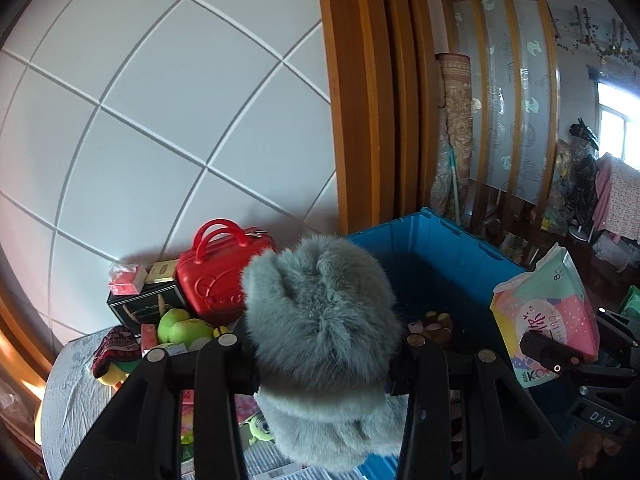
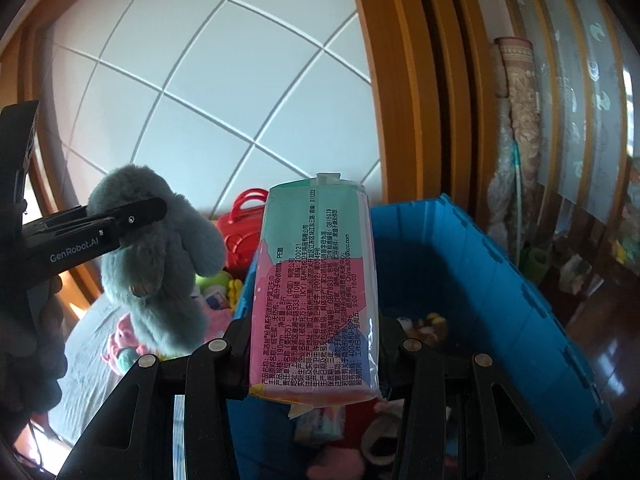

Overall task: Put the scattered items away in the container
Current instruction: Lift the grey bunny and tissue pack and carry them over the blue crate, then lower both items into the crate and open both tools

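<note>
The grey plush toy (image 1: 320,320) is clamped between the left gripper's (image 1: 322,364) fingers, its furry bulk bulging above and below them. The pastel plastic packet (image 2: 316,288) stands upright, pinched between the right gripper's (image 2: 314,360) fingers. Both are held in the air: the blue bin (image 1: 432,248) opens just beyond and to the right of the left fingers, and directly ahead of and under the right ones.

To do this step well, I would carry each load fully past the bin's near rim before loosening, so nothing catches the edge or falls onto the worktop (image 1: 72,392). A few small things already lie on the bin floor, so aim for a free patch. The red case (image 1: 224,276) and green apples (image 1: 184,326) sit left of the left fingers, awaiting later trips.
</note>
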Tool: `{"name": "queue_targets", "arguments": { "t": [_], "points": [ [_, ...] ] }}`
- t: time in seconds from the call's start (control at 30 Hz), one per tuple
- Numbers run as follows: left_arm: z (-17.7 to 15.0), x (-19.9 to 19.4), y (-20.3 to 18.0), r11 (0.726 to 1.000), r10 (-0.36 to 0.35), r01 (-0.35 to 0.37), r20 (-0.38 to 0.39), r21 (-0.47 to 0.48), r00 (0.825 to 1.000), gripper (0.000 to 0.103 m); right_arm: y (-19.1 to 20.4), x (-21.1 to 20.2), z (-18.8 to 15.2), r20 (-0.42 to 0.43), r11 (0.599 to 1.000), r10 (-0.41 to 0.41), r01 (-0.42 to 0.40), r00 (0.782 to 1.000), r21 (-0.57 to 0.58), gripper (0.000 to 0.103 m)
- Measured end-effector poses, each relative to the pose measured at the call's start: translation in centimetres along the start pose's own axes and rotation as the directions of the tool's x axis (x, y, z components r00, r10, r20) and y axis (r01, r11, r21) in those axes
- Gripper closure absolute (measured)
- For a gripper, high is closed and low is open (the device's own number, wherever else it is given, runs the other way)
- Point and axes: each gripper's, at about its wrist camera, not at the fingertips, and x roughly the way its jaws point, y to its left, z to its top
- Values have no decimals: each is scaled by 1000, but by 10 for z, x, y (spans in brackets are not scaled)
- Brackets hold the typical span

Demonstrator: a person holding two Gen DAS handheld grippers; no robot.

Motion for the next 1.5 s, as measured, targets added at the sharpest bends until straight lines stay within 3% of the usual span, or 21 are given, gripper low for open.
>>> {"name": "queue_targets", "arguments": {
  "t": [0.27, 0.47, 0.77, 1.1, 1.13, 1.2, 1.23, 1.27, 1.5],
  "points": [
    [22, 24, -39, 991, -114, 114, 0, 74, 993, 62, -36, -8, -12, -26, 994, -88, 89, 996, 65, 60],
    [24, 45, -72, 972, -193, 197, -46, 124, 980, 62, -55, -11, -18, -50, 984, -143, 148, 988, 97, 60],
    [19, 68, -99, 953, -250, 263, -103, 149, 963, 62, -66, -14, -19, -78, 972, -201, 209, 976, 104, 60],
    [20, 73, -110, 938, -294, 308, -108, 162, 950, 62, -74, -11, -16, -100, 961, -242, 252, 965, 110, 58],
    [20, 72, -109, 935, -307, 320, -105, 154, 946, 60, -74, -11, -15, -100, 958, -253, 263, 962, 111, 55],
    [23, 73, -107, 929, -334, 346, -104, 131, 937, 51, -76, -9, -11, -101, 953, -275, 285, 956, 104, 16],
    [24, 73, -105, 928, -342, 353, -103, 119, 934, 24, -77, -11, -9, -88, 951, -285, 293, 955, 103, 2],
    [25, 72, -102, 928, -350, 358, -93, 104, 932, 0, -77, -13, -7, -73, 947, -299, 305, 952, 103, 0],
    [15, 73, -79, 958, -262, 273, -119, 88, 958, 0, -69, -18, -5, -67, 950, -293, 298, 954, 97, 0]
  ]
}}
